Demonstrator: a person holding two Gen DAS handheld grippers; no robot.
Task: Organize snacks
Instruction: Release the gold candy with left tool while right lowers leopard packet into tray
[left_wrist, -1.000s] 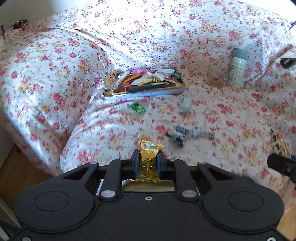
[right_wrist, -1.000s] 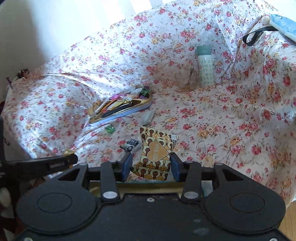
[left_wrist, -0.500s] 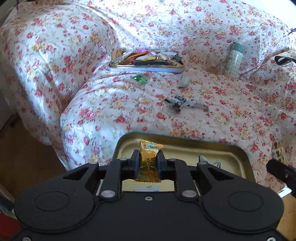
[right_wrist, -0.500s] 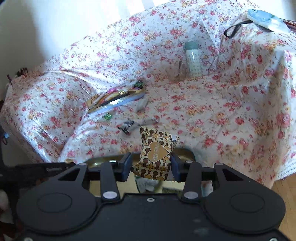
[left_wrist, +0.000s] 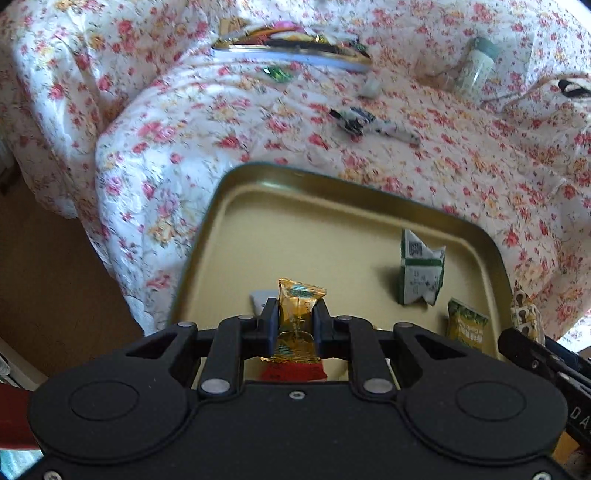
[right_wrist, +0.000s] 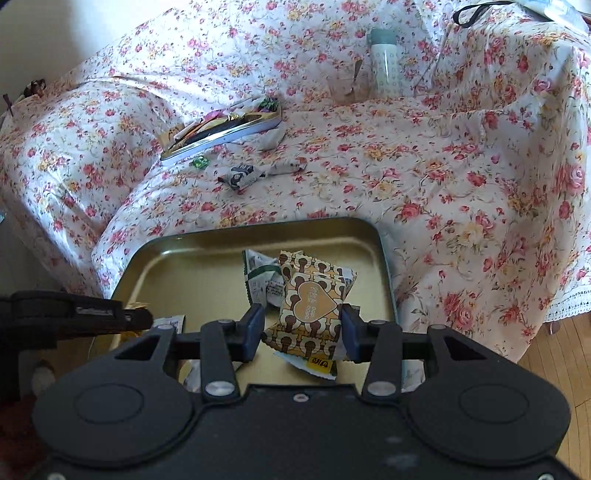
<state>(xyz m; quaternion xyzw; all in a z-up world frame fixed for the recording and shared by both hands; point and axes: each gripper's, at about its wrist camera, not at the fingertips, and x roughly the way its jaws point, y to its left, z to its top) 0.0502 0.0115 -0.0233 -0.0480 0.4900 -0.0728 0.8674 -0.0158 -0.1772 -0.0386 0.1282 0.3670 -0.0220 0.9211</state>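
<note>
1. Surface: a white cloth printed with red and pink roses (right_wrist: 424, 177) is draped over a bed or sofa, with folds and a raised bolster at the left. Wooden flooring (left_wrist: 48, 280) is seen below its hem at the left in the left view, and at the lower right in the right view.
2. Near container: a shallow gold-coloured metal tray with rounded corners (left_wrist: 295, 206) is seen directly beneath both tools, at the cloth's near edge. A white-and-green paper packet (left_wrist: 421, 273) and a green-and-yellow packet (left_wrist: 467, 326) lie inside it.
3. Far container: a second flat gold tin heaped with mixed wrappers (right_wrist: 225, 127) rests further back on the cloth; a small green sweet (right_wrist: 199, 161) and a black-and-white wrapped bar (right_wrist: 243, 175) lie loose near it.
4. Background items: a pale green patterned cylindrical bottle (right_wrist: 384, 59) stands upright beside a clear glass (right_wrist: 347, 86).
5. Left gripper (left_wrist: 295, 319): closed tight on a small gold foil sweet packet (left_wrist: 297, 306), held upright over the near tray, long axis along the fingers, crimped end pointing away from the camera.
6. Right gripper (right_wrist: 303, 325): clamped on a brown-and-cream patterned pouch with a heart emblem (right_wrist: 310, 299), held above the near tray, long axis running away from the camera, tilted slightly right.
</note>
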